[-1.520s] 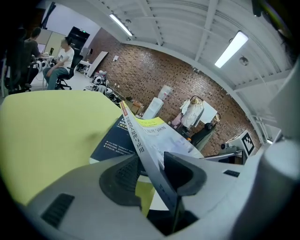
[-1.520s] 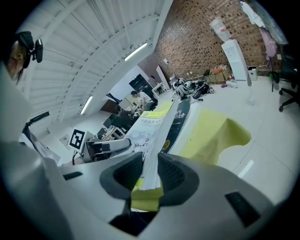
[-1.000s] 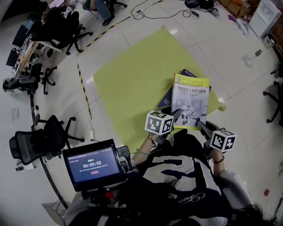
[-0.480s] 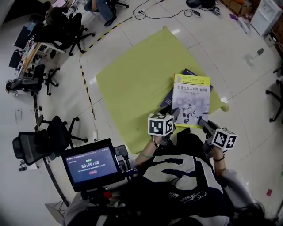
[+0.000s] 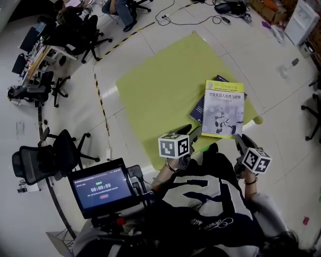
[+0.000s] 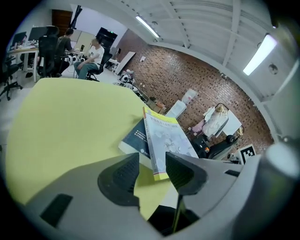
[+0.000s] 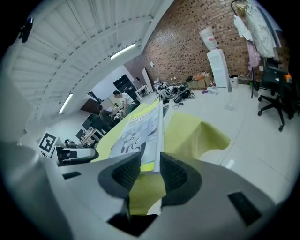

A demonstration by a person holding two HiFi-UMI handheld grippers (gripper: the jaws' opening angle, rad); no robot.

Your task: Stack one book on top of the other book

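A yellow-covered book (image 5: pixel 224 108) lies askew on top of a dark blue book (image 5: pixel 199 109) at the near right of a yellow-green mat (image 5: pixel 160 90). My left gripper (image 5: pixel 189 130) is open and sits a little short of the stack's near left corner. Its jaws have just widened, and nothing is between them; the yellow book (image 6: pixel 168 138) and blue book (image 6: pixel 138 137) lie beyond its tips. My right gripper (image 7: pixel 150 166) has just been opening. The yellow book's (image 7: pixel 136 131) near corner sits at its fingertips, and the pads stand off it.
Black office chairs (image 5: pixel 45 160) and desks stand at the left. Black-and-yellow tape (image 5: pixel 100 108) runs along the floor beside the mat. A small screen (image 5: pixel 103 186) hangs at my chest. Cables (image 5: pixel 200 15) and a white cabinet (image 5: pixel 301 17) are at the far side.
My left gripper has drawn back from the books toward me and to the left. The right gripper stays at the yellow book's near right corner. The books lie as before.
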